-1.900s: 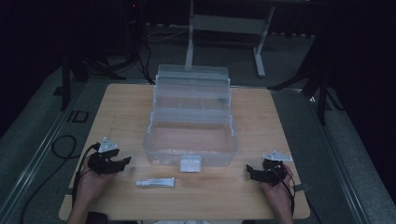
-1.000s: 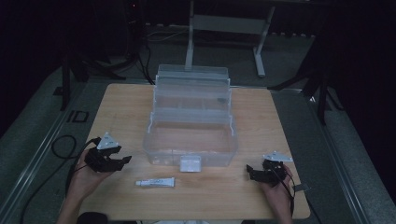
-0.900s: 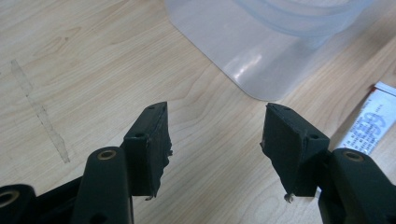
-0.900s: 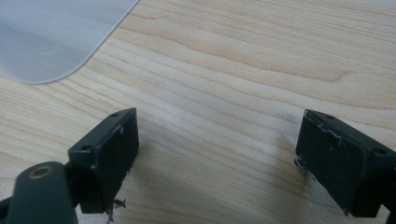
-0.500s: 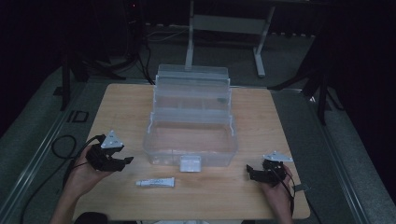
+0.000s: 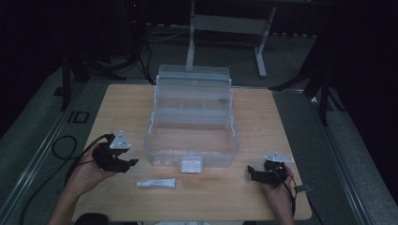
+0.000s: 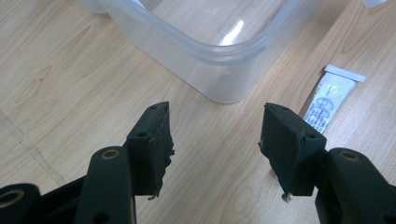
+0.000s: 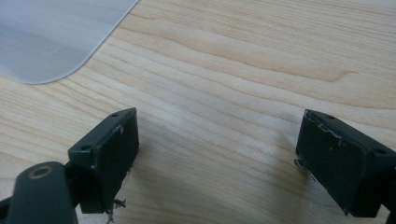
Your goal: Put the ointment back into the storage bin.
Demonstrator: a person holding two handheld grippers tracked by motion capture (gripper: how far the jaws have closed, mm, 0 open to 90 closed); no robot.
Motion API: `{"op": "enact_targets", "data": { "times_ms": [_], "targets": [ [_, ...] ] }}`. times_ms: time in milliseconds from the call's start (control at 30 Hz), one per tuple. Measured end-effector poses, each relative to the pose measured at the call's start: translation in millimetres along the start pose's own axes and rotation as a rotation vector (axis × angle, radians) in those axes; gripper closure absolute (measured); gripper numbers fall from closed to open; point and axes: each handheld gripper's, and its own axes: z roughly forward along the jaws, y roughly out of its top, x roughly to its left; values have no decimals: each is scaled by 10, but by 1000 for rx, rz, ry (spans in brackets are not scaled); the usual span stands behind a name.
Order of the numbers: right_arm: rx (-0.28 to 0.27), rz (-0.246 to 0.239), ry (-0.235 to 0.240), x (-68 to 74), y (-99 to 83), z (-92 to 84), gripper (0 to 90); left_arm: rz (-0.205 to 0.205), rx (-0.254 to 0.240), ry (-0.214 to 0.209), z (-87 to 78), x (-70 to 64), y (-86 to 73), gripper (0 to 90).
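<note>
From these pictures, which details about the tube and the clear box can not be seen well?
- Tube: print too small in the high view; in the left gripper view, the left gripper covers its lower end.
- Clear box: both gripper views cut it at the frame edge; in the high view, contents of its upper trays are too dim to tell.

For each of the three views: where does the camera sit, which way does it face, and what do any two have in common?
High view: above the person's side, looking forward and down on the table; both forearms, left gripper, right gripper.
Left gripper view: rides the left gripper, open jaws aimed at the clear box corner and white tube.
Right gripper view: rides the right gripper, open jaws over bare wood.
Shared: the box and tube appear in the high and left gripper views.
</note>
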Motion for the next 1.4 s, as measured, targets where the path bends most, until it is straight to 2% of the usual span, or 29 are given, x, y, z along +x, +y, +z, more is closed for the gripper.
{"op": "enact_targets", "data": {
  "times_ms": [300,667,800,967,1400],
  "targets": [
    [0,0,0,0,0,0,130,41,37,-39,18,-45,57,437],
    [0,-1,0,-1,0,0,130,83,59,-82,60,-92,127,441],
    [0,-1,0,-1,0,0,130,93,59,-90,67,-104,146,441],
    [0,0,0,0,0,0,130,138,87,-94,72,-155,193,442],
    [0,-1,0,-1,0,0,129,208,131,-101,101,-234,316,444]
  ]
}}
